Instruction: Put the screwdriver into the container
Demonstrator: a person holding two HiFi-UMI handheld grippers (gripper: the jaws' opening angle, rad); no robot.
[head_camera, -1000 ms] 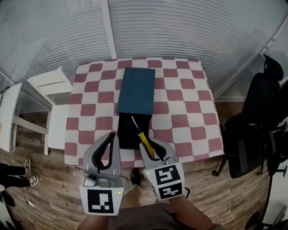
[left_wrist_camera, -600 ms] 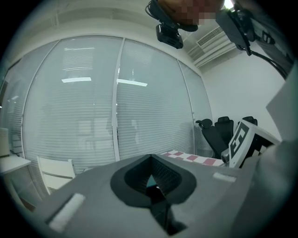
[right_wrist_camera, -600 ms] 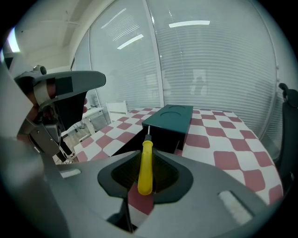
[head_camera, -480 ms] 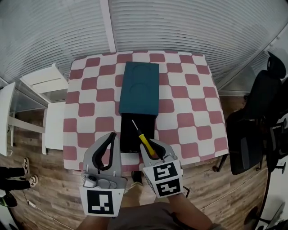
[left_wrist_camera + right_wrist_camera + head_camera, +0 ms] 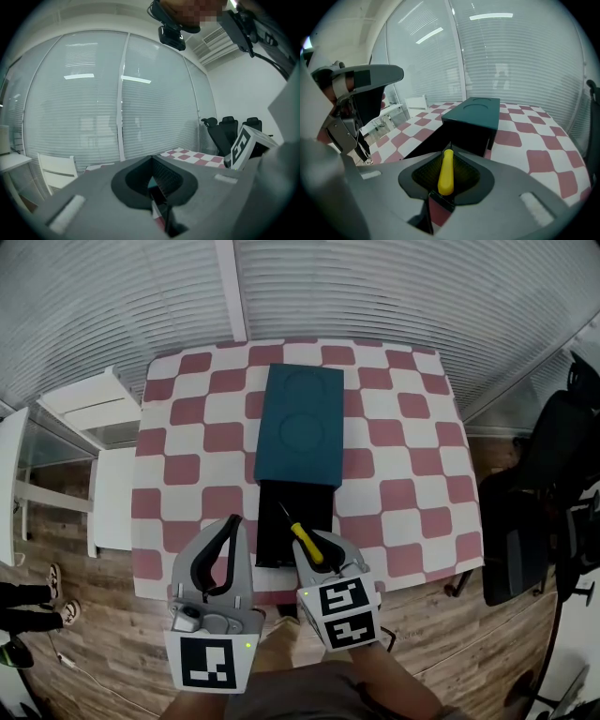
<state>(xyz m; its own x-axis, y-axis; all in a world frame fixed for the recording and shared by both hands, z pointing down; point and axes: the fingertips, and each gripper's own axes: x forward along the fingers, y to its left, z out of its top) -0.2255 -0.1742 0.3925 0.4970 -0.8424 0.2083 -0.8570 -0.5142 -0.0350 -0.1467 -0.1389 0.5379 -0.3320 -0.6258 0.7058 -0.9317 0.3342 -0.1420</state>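
We grip the screwdriver (image 5: 298, 532) in our right gripper (image 5: 315, 545), yellow handle lengthwise between the closed fingers, shaft pointing forward over the black open container (image 5: 314, 501) on the checkered table (image 5: 403, 474), our left gripper (image 5: 232, 524) alongside, fingers together, holding nothing.

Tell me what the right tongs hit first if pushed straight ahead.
Probably the open black container, with the held screwdriver in the right tongs arriving tip first. The teal cover lies just beyond it, though depth is unclear.
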